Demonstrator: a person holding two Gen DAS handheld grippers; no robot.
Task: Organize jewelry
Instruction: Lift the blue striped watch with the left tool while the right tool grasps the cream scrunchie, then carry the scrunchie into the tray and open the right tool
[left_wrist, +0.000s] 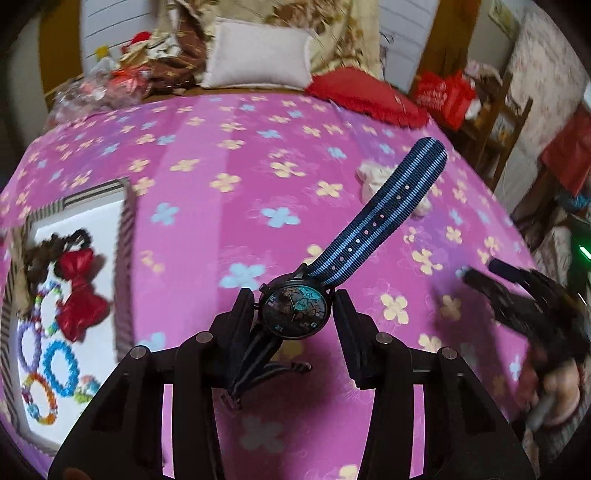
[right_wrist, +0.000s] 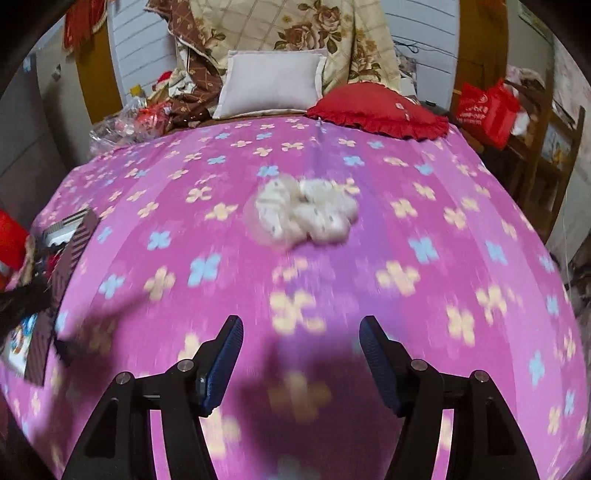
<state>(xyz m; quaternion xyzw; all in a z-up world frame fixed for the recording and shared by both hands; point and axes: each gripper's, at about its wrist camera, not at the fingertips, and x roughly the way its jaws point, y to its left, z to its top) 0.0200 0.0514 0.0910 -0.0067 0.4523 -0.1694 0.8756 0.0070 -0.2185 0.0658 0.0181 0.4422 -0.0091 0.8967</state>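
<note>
Watch (left_wrist: 294, 309) clamped in left tool (left_wrist: 293, 314) only in left view, right tool (right_wrist: 301, 332) apart, facing white scrunchie (right_wrist: 308, 212).

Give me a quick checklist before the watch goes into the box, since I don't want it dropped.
1. Watch between left gripper fingers: ok.
2. Grip firm on the watch case: cannot tell; a gap shows at the right finger.
3. Strap free of snags: ok, it sticks up in the air.
4. Box open with room: ok, white floor shows.
5. Right gripper empty, open: ok.
6. White scrunchie still on bed: ok.
</note>
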